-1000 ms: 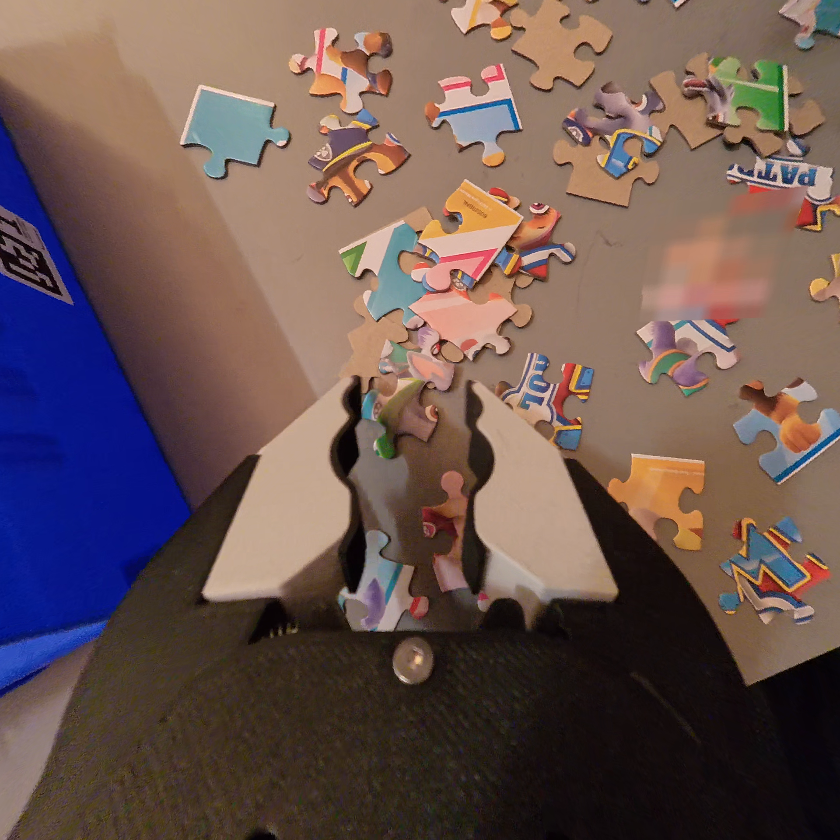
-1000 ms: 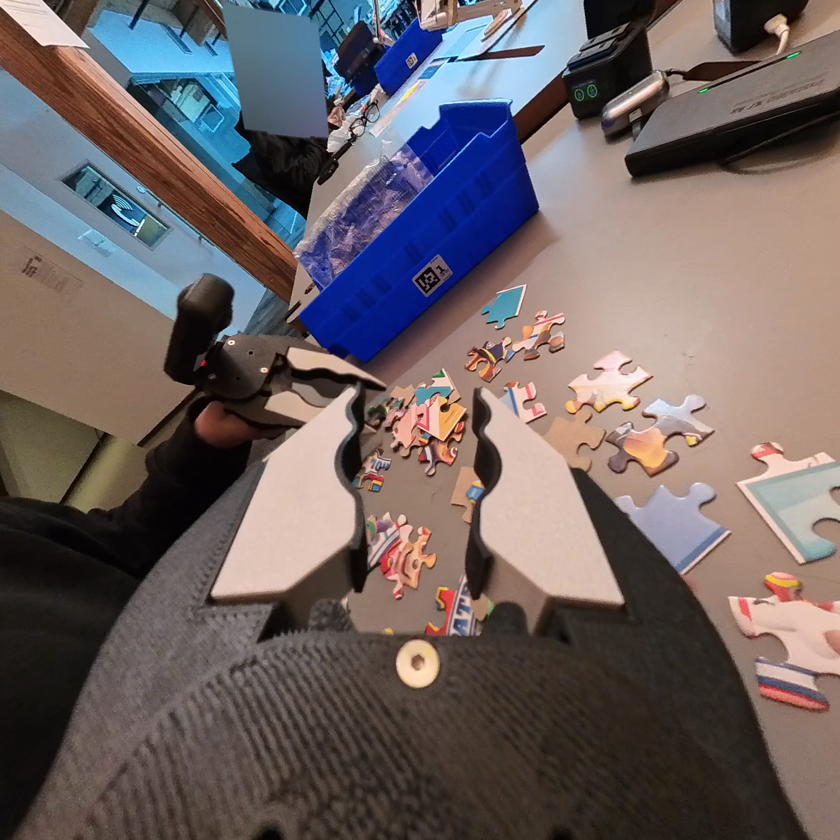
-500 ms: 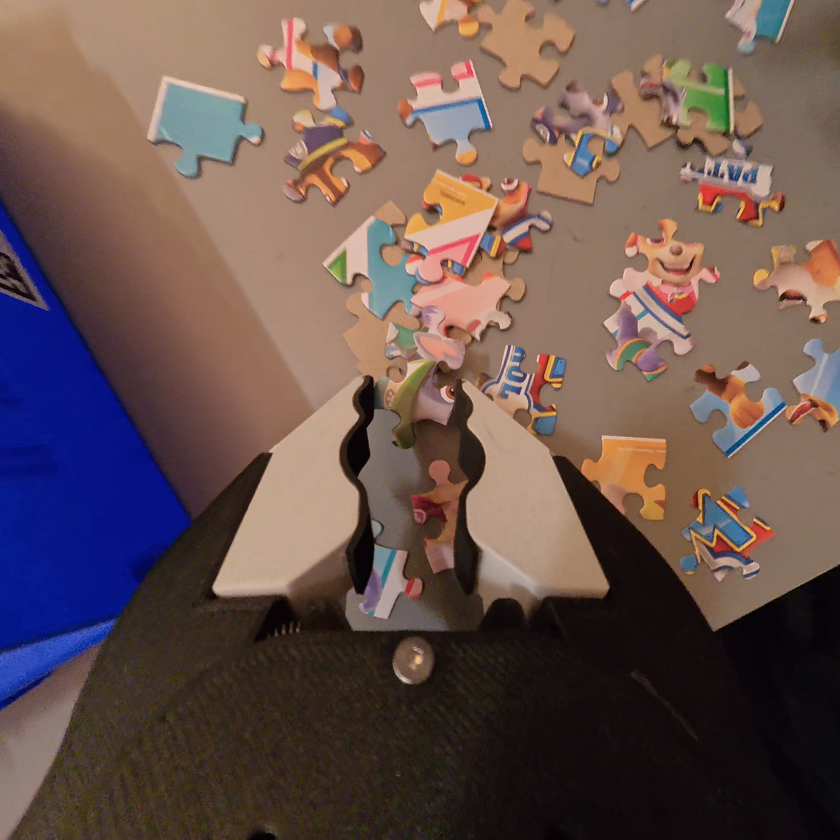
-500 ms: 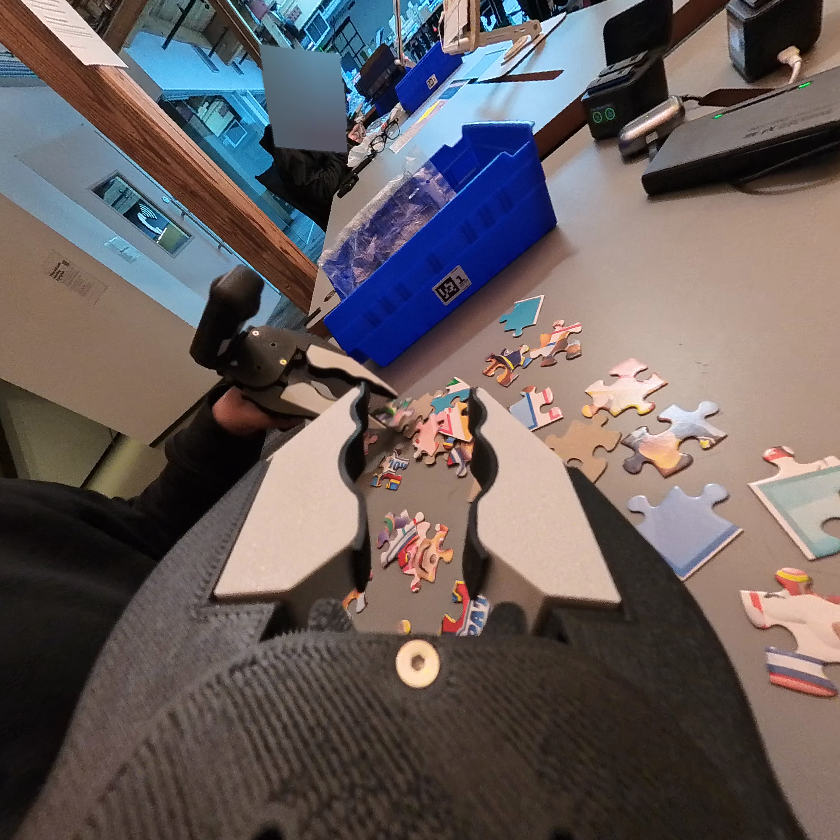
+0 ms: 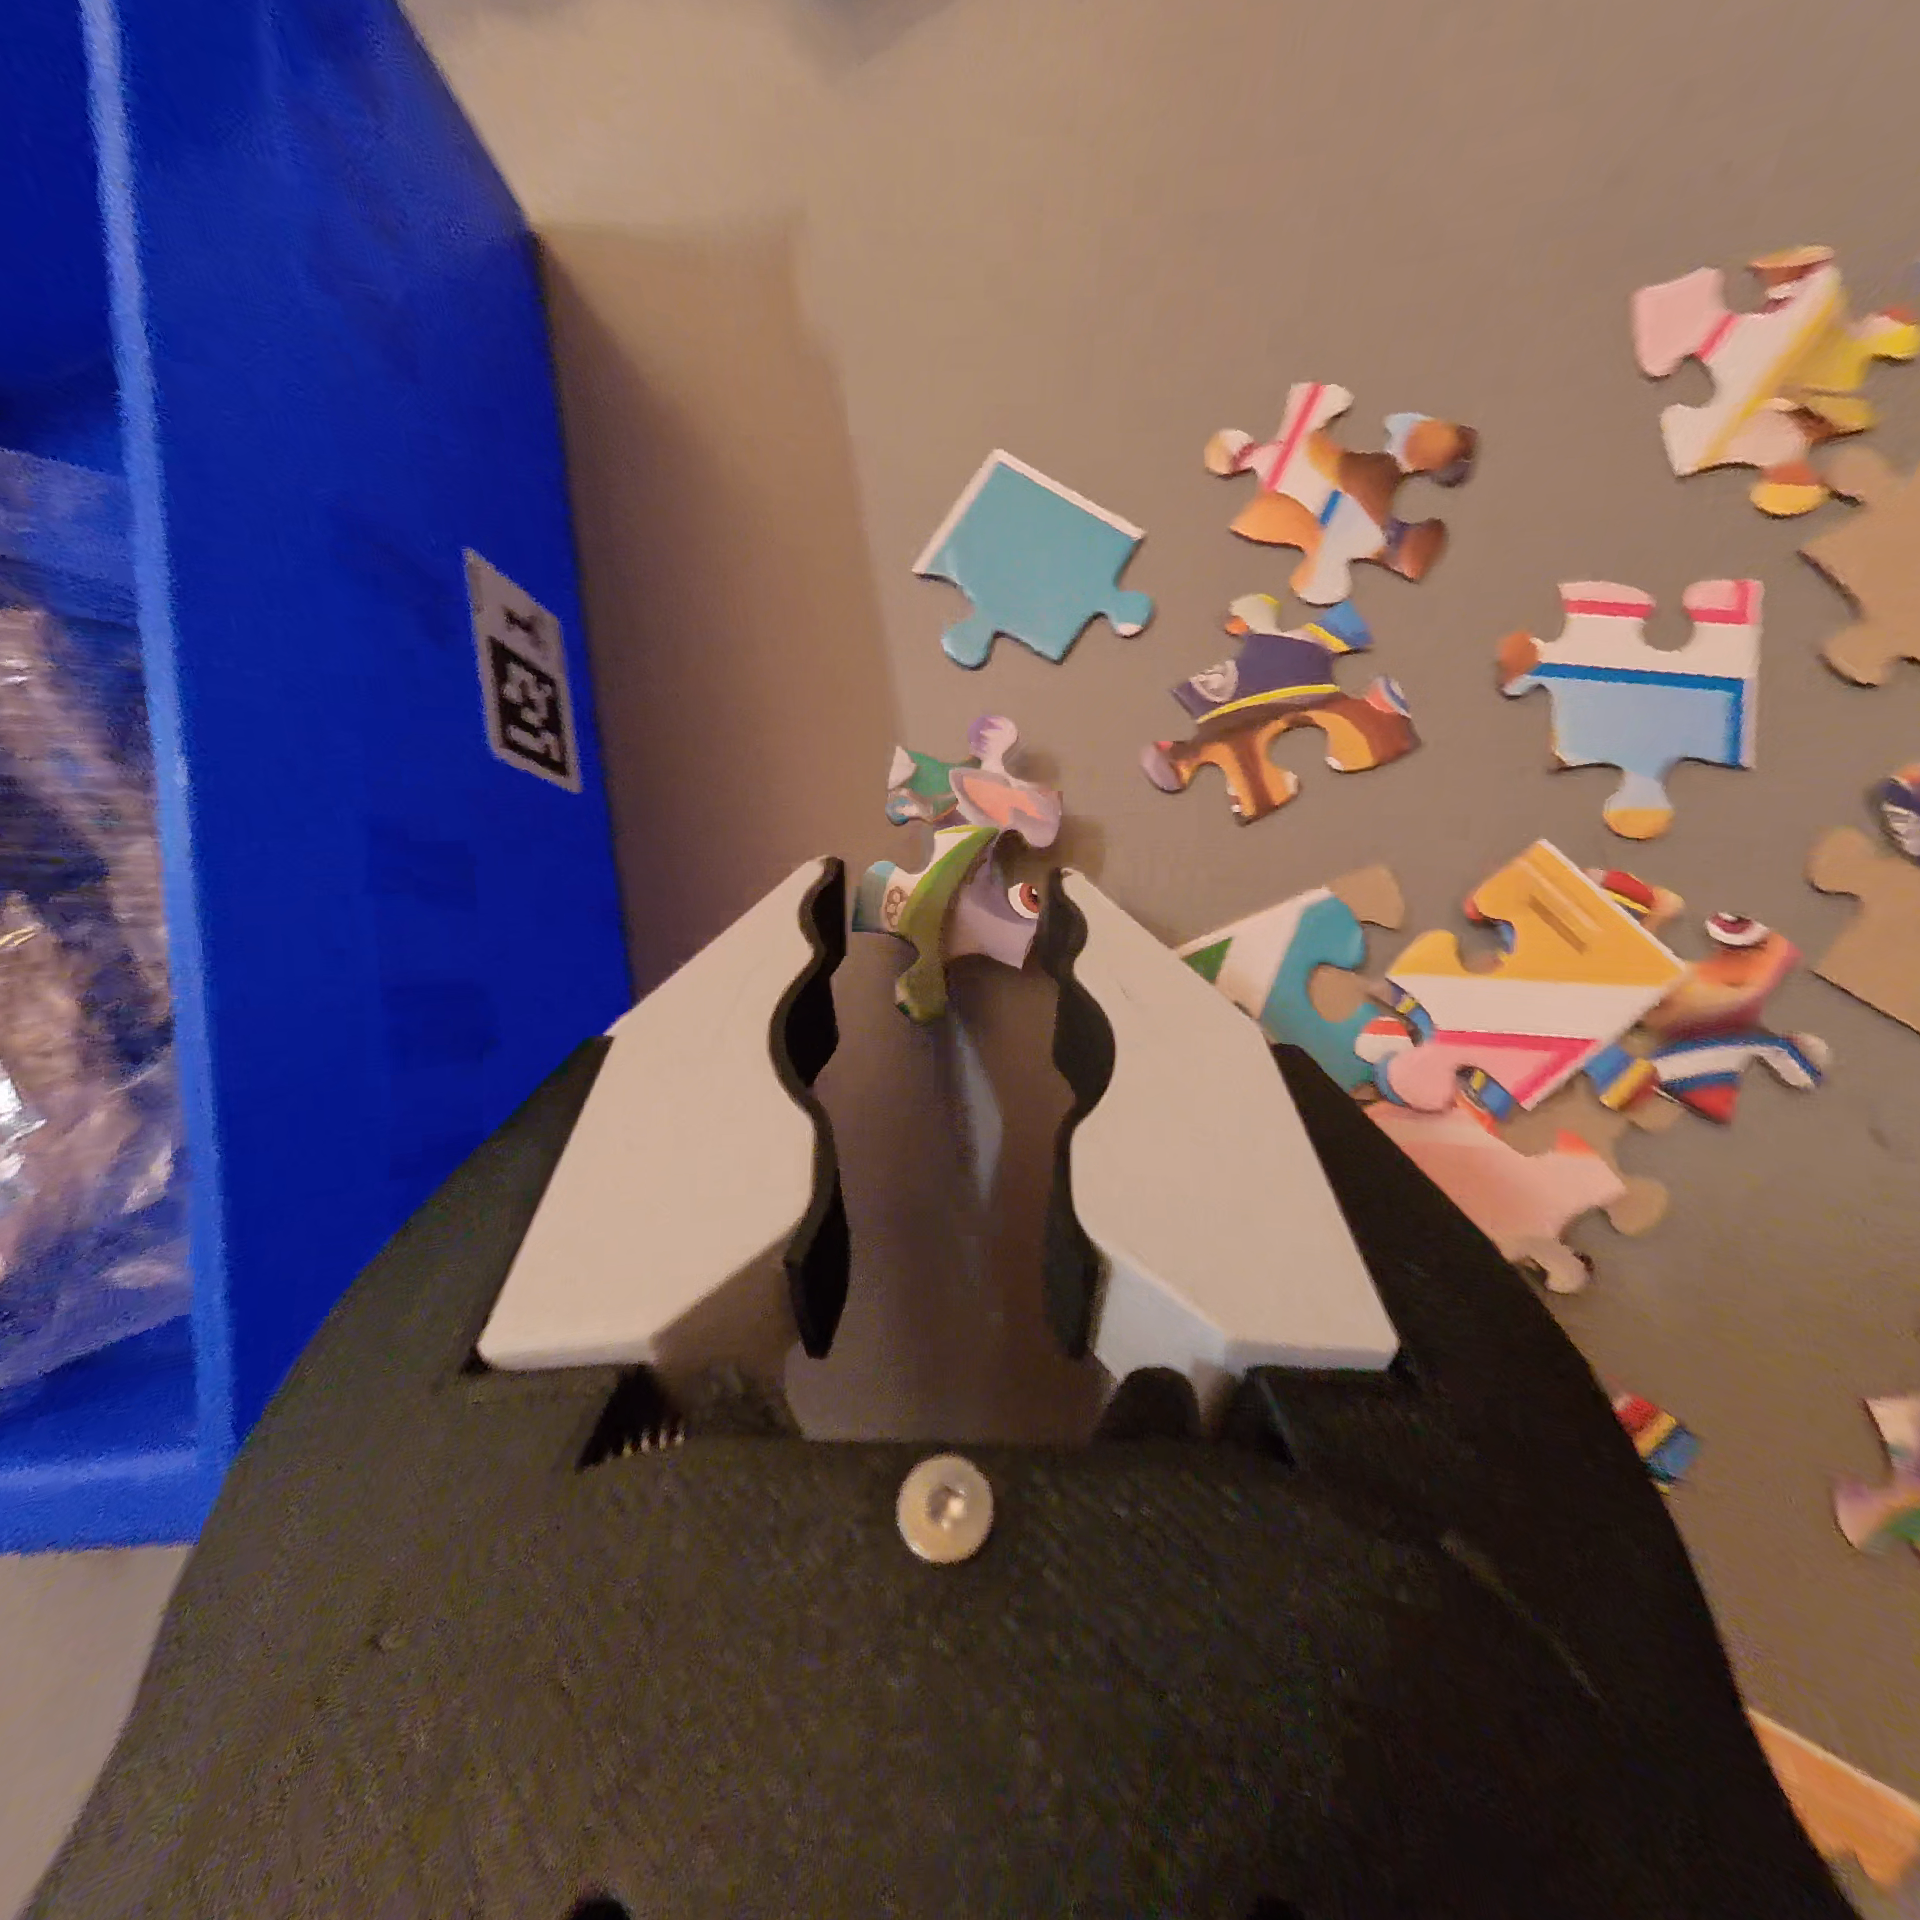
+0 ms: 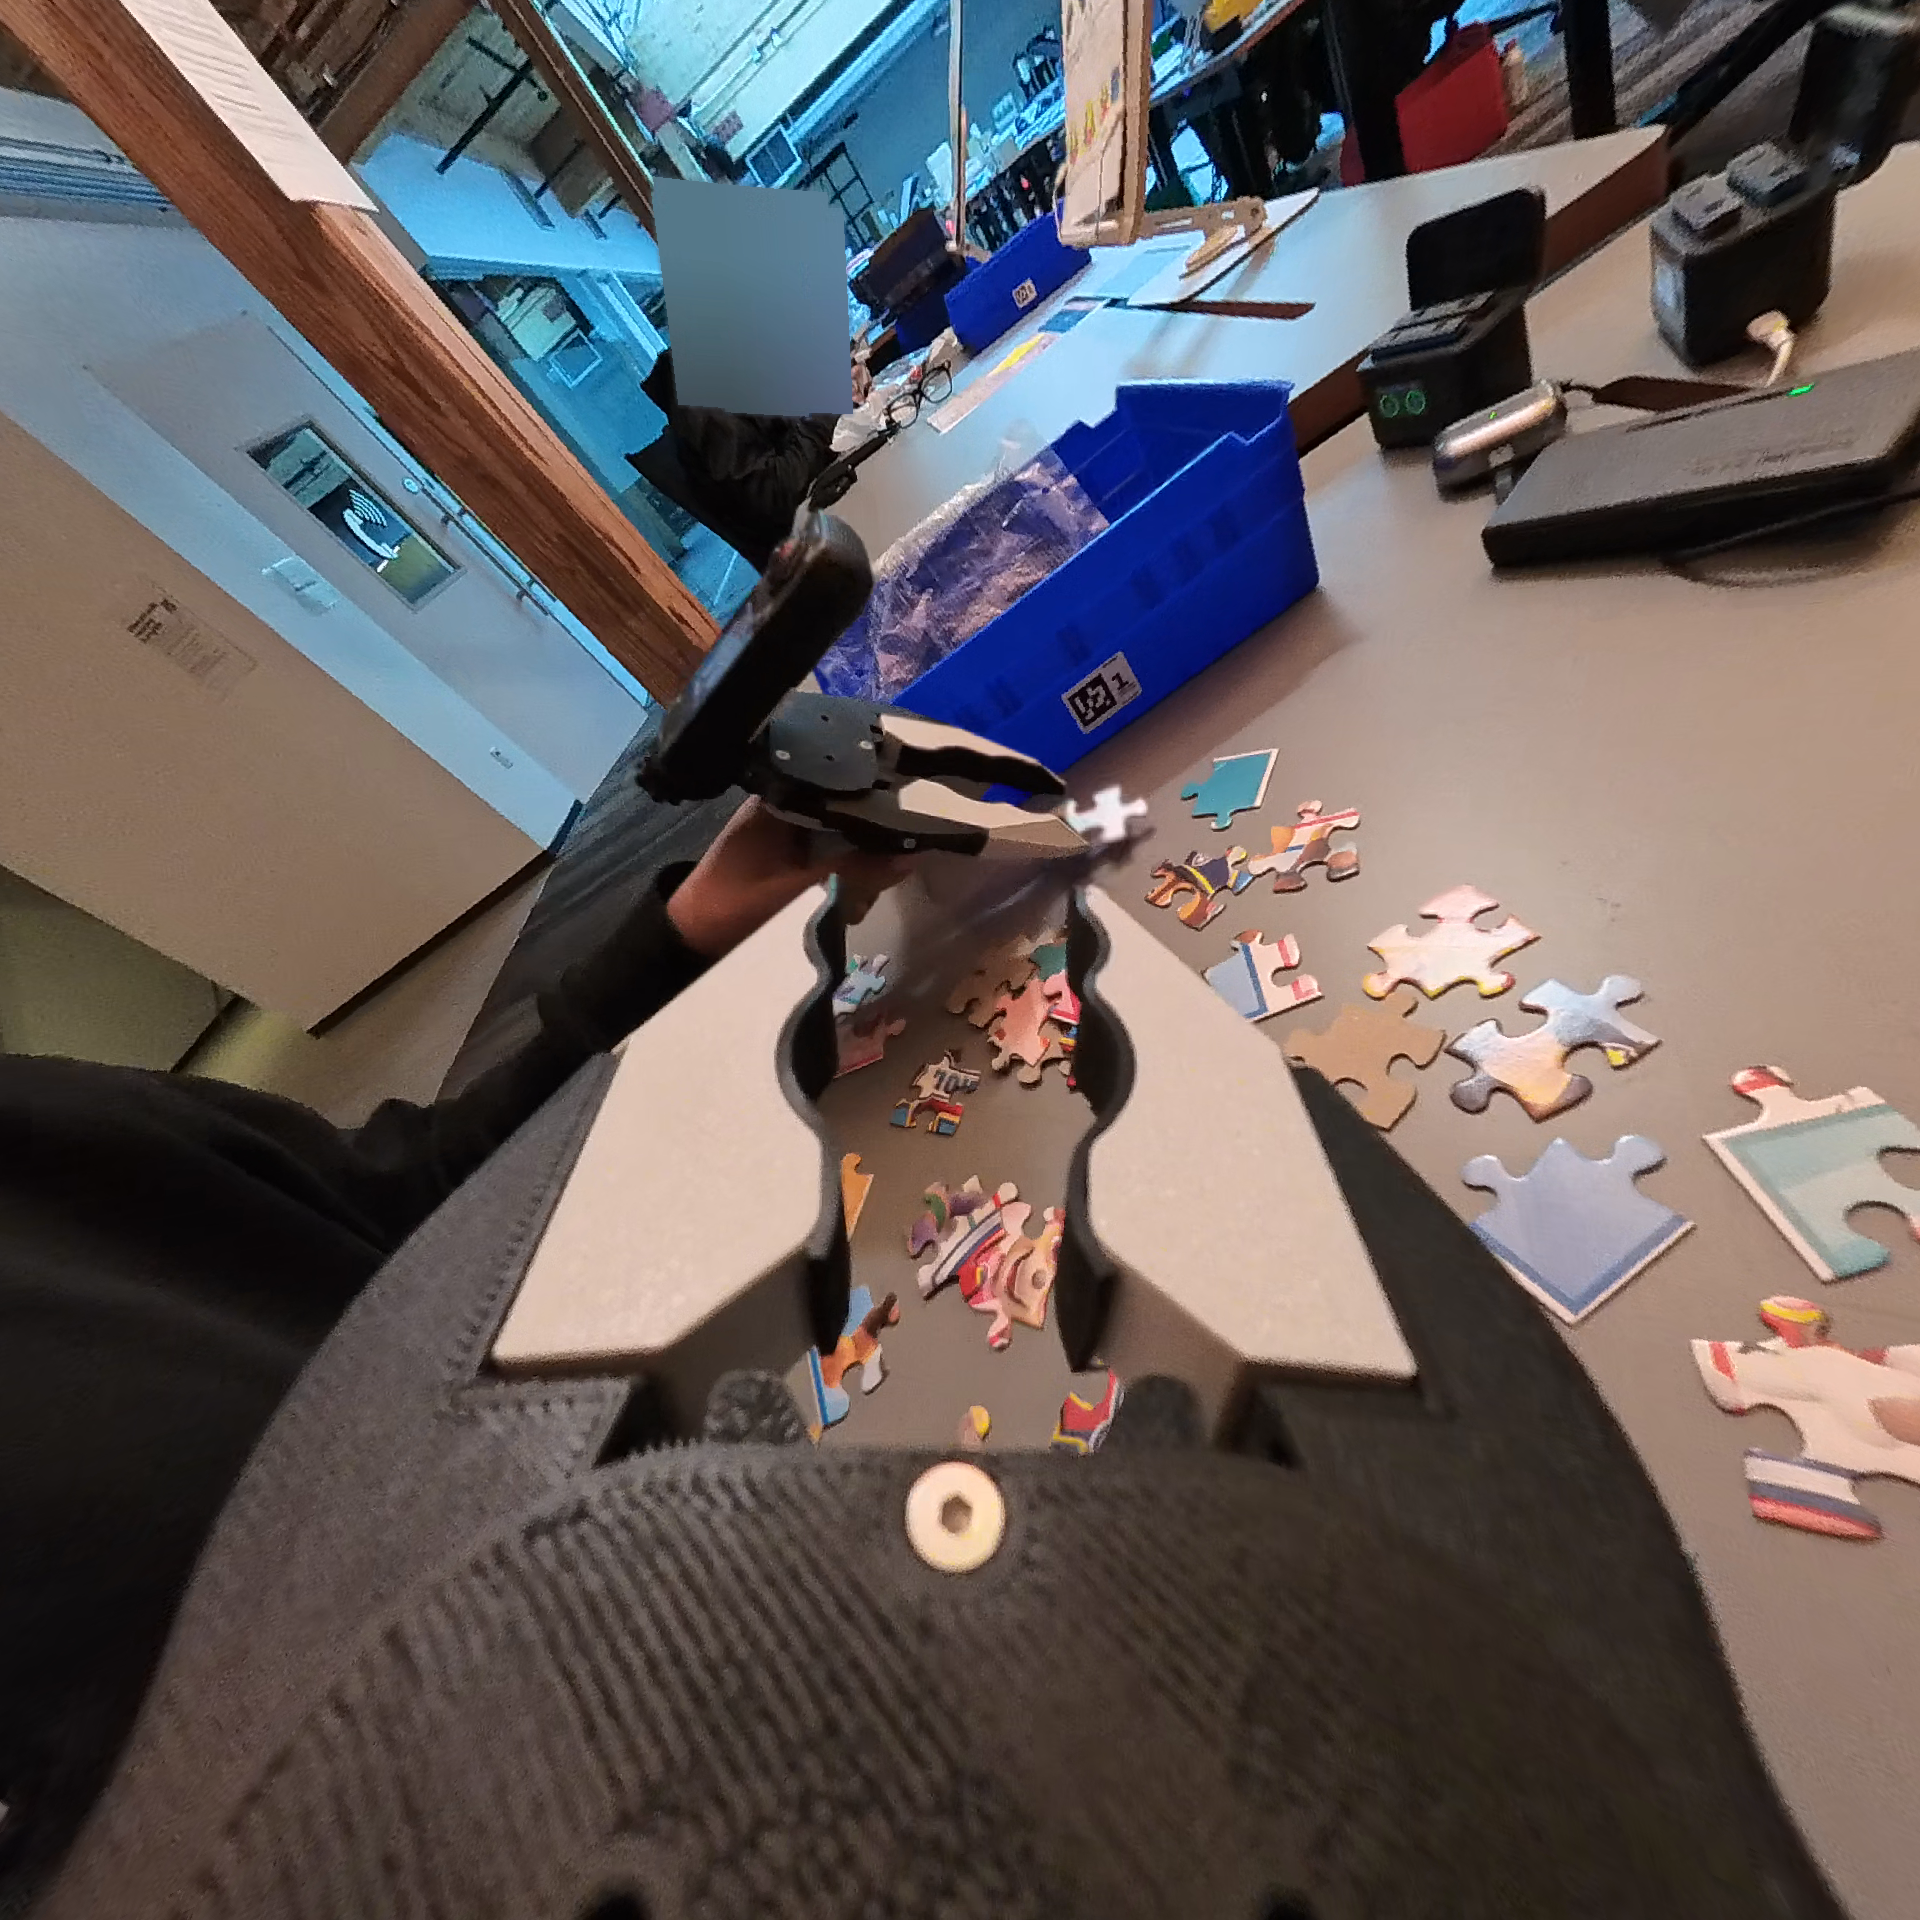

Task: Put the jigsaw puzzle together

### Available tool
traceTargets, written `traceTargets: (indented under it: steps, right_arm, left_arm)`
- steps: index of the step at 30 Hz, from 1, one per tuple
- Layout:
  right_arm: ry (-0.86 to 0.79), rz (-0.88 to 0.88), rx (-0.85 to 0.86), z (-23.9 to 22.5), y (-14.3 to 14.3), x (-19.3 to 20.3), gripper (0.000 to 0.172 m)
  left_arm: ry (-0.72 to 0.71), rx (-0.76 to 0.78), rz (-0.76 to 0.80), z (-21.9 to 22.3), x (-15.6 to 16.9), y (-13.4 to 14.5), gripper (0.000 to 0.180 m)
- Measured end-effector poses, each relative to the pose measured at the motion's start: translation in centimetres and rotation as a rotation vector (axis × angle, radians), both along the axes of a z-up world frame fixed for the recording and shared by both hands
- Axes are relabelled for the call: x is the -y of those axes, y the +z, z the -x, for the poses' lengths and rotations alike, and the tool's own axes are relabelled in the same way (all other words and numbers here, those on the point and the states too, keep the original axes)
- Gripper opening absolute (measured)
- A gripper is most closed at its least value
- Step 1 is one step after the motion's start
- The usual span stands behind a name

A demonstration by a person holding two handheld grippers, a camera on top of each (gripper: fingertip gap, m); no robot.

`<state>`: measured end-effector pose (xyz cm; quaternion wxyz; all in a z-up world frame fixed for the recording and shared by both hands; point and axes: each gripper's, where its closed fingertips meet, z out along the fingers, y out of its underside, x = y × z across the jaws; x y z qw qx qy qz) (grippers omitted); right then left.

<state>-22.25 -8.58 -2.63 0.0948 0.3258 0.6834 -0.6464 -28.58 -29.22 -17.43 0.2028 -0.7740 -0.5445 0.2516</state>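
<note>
A grey table (image 6: 1558, 790) fills the right half of the right wrist view, strewn with loose puzzle pieces (image 6: 1444, 951), some lying face down. A blue bin (image 6: 1143, 592) lined with clear plastic stands at centre top. Dark electronic boxes (image 6: 1704, 468) sit at upper right. The upper left shows a wooden beam (image 6: 416, 343), glass walls, more tables and a seated person.

The left gripper (image 5: 948, 914) is raised off the table beside the bin (image 5: 312, 623), its jaws closed on the edges of two joined puzzle pieces (image 5: 966, 862) that stand upright at the tips.

The right gripper (image 6: 951, 925) hangs above the scattered pieces with jaws apart, gripping nothing.
</note>
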Motion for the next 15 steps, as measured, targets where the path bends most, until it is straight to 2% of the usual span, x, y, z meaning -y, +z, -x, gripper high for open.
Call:
traceTargets:
  steps: [3,5,8,10,15]
  right_arm:
    - [-0.009,0.011,-0.009,-0.4,0.4,-0.8,0.04]
    - [-0.017,0.014,-0.013,-0.6,0.5,-1.4,0.04]
    - [-0.03,0.02,-0.019,-0.8,0.7,-2.2,0.039]
    - [-0.032,0.029,-0.016,-0.9,0.6,-2.4,0.039]
    - [-0.018,0.049,-0.004,-1.6,0.6,-2.4,0.038]
  left_arm:
    - [0.01,-0.008,0.007,-0.8,0.2,0.3,0.056]
    - [-0.025,0.004,-0.035,-2.2,-0.4,0.6,0.057]
    - [-0.165,0.08,-0.182,-5.4,-2.9,0.4,0.057]
    - [-0.277,0.131,-0.258,-7.5,-4.6,0.0,0.067]
    - [-0.357,0.174,-0.134,-8.8,-4.3,-2.2,0.081]
